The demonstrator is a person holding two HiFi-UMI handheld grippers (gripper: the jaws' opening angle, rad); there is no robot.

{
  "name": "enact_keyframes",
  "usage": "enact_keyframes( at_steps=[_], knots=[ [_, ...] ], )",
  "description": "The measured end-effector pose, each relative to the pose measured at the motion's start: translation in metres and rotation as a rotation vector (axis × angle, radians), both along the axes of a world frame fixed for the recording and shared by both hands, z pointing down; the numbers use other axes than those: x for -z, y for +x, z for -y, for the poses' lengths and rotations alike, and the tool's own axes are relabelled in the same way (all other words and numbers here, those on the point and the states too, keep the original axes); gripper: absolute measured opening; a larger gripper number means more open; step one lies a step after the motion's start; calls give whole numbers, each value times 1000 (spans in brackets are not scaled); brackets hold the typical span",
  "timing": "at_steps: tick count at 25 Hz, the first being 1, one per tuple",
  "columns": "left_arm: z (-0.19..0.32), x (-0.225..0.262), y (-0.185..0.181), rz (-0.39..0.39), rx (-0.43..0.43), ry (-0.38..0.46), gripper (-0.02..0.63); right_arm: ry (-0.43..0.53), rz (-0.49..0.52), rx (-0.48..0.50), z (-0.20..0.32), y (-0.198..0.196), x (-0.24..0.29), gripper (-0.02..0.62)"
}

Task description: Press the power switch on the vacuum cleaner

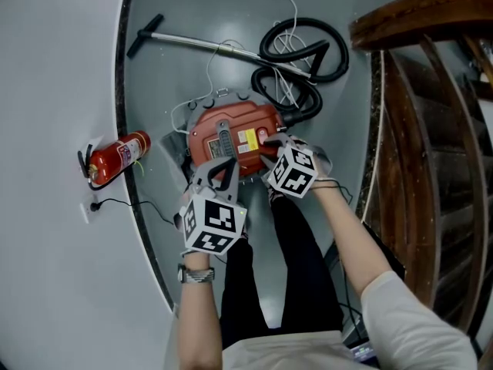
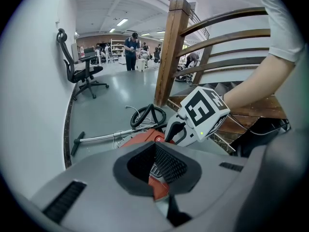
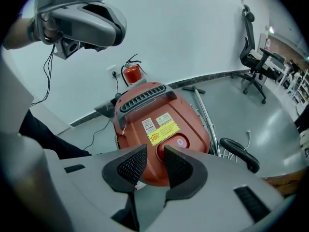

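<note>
Head view: the red vacuum [image 1: 231, 133] sits on the grey floor [image 1: 192, 83] beside the curved wall, with its black hose [image 1: 302, 52] coiled behind it and an extinguisher [image 1: 119, 156] lying against the wall. The left claw [image 1: 223, 164] points down at the vacuum's near edge. The right claw [image 1: 269, 143] is just beside it, over the vacuum's right end.

Left gripper view: the left claw [image 2: 154, 146] has its tips pressed together and pinches nothing; a bit of the red body shows through the hollow behind them. The right claw [image 2: 175, 129] hangs over the vacuum [image 2: 142, 138]. A chair [image 2: 79, 66] stands by the wall.

Right gripper view: the right claw [image 3: 154, 161] is spread, with nothing gripped. The round switch [image 3: 181, 141], on the vacuum's [image 3: 154, 110] top below a yellow label [image 3: 163, 131], lies just past the right-hand pad; whether they touch cannot be told
</note>
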State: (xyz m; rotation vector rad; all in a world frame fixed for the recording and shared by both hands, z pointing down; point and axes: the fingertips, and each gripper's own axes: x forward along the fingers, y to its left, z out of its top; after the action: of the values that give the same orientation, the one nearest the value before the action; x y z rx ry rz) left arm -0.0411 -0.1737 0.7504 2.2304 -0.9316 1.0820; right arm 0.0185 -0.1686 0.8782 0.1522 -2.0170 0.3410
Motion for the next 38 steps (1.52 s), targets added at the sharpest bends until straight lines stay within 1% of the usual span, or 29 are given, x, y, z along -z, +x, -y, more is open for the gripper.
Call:
enact_keyframes(
  at_steps=[4,20,26,32,38],
  knots=[
    [0,0,-1,0,2,2,0,-19,10,-19,-1,0,0,117],
    [-2,-6,4,-4,13,-13,2,-21,50,-99,-2,3,-3,130],
    [-2,-5,3,-2,24,-6,0,-22,64,-86,-1,3,-3,130],
    [-5,-8,2,3,23,-10,0,10,65,-20,-3,1,-2,141],
    [-5,-7,5,3,18,-6,2,13,79,-28,-6,1,-1,160]
  ],
)
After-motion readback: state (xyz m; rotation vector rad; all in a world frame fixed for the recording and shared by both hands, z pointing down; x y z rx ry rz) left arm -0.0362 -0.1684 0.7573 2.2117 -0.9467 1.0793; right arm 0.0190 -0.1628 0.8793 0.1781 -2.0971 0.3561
